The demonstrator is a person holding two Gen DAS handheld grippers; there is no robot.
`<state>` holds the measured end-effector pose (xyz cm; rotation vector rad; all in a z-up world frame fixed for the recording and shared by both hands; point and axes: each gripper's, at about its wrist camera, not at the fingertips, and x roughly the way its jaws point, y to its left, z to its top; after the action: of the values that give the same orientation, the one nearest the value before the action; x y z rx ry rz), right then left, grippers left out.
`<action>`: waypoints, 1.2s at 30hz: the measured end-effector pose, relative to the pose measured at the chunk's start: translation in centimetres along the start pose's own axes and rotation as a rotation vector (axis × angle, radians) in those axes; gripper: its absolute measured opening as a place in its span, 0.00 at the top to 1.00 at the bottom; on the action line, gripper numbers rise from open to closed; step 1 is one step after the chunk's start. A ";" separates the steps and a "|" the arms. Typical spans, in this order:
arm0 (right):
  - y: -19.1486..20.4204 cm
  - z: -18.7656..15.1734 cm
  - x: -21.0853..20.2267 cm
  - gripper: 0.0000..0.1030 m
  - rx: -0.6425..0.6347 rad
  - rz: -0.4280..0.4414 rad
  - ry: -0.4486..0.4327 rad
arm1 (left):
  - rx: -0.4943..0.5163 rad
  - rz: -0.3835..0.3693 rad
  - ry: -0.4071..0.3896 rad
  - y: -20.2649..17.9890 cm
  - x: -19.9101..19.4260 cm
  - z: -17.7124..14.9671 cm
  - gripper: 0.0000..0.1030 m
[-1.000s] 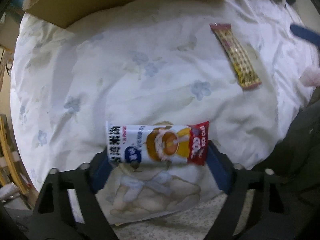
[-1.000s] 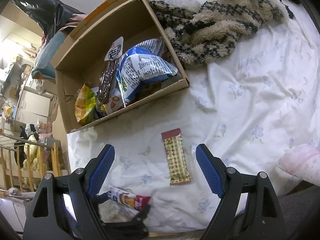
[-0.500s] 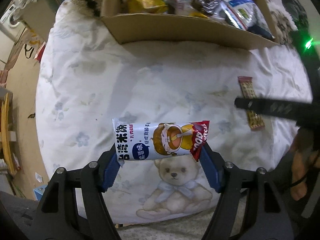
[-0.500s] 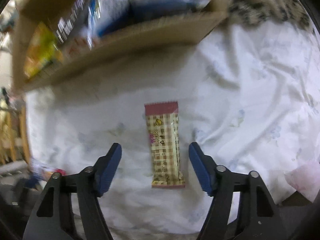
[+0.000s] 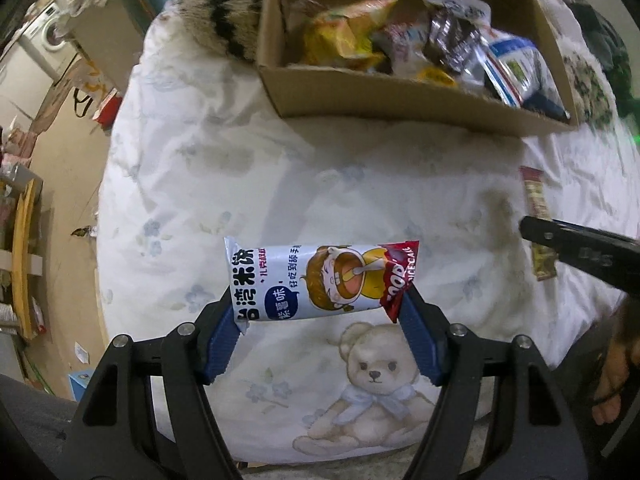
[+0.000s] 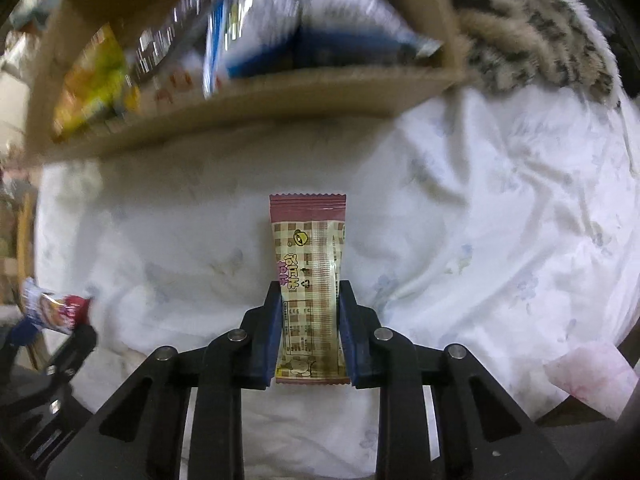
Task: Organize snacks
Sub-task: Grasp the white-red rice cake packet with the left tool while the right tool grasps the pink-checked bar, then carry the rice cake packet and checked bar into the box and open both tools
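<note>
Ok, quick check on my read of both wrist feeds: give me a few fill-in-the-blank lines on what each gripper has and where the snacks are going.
1. The left gripper holds the rice cake packet by its two ____.
2. The right gripper has its jaws closed on the ____-patterned snack bar.
3. The other snacks sit in a ____ box.
4. Printed on the sheet under the left gripper is a teddy ____.

Missing words: ends; checked; cardboard; bear
</note>
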<state>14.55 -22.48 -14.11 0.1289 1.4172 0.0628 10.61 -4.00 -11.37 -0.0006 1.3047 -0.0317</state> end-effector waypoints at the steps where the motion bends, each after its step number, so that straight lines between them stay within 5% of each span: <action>1: -0.3 -0.1 -0.7 0.73 0.015 0.029 -0.018 | -0.012 0.003 -0.005 0.3 -0.1 0.0 0.33; 18: 2.3 -0.5 -5.3 0.73 -0.071 0.211 -0.130 | -0.141 0.027 -0.101 4.2 -0.9 1.1 0.33; 36: 4.2 -0.4 -11.8 0.73 -0.138 0.459 -0.383 | -0.117 0.014 -0.411 4.2 -8.6 4.0 0.33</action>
<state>12.52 -19.68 -2.10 0.3325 0.9762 0.4889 12.28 0.35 -2.11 -0.0933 0.8939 0.0551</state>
